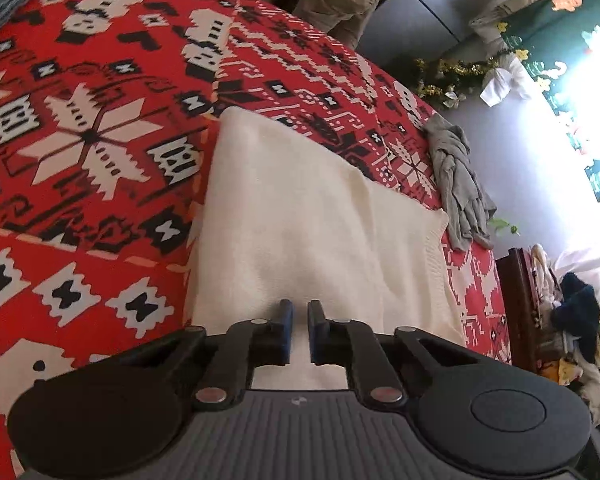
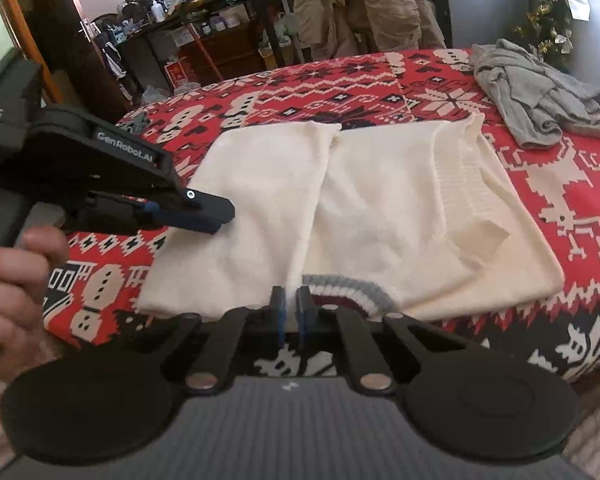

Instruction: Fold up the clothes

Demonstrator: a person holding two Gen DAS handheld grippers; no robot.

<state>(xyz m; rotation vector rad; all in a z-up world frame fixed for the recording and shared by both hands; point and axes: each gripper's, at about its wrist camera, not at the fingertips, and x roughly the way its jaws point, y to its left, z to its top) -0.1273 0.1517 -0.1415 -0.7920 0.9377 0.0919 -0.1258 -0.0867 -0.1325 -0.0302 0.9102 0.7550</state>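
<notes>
The cream sweater (image 2: 380, 208) lay flat on the table (image 2: 540, 184), which was covered in a red patterned cloth, its collar end at the near edge and its hem toward the far edge, so its long axis ran from near edge to far edge; both sleeves appeared already folded in across the body. The right gripper (image 2: 291, 300) sat at the near edge beside the grey-and-maroon collar (image 2: 340, 286), its jaws drawn almost together on the sweater's near edge, apparently pinching knit. The left gripper (image 1: 300, 312), seen from the side in the right wrist view, was nearly closed low over the sweater's left side toward the near left corner; whether cloth was truly caught between its pads could not be told for certain. The main risk, as I judged it, was an uneven lift: if one gripper held only the top layer, the folded sleeves could slide out and undo the fold as the near end was carried toward the hem. A thin pinch on loose knit might also slip free. A crumpled grey garment (image 2: 536, 92) lay near the far right corner, well apart from the sweater, so it seemed unlikely to interfere.
</notes>
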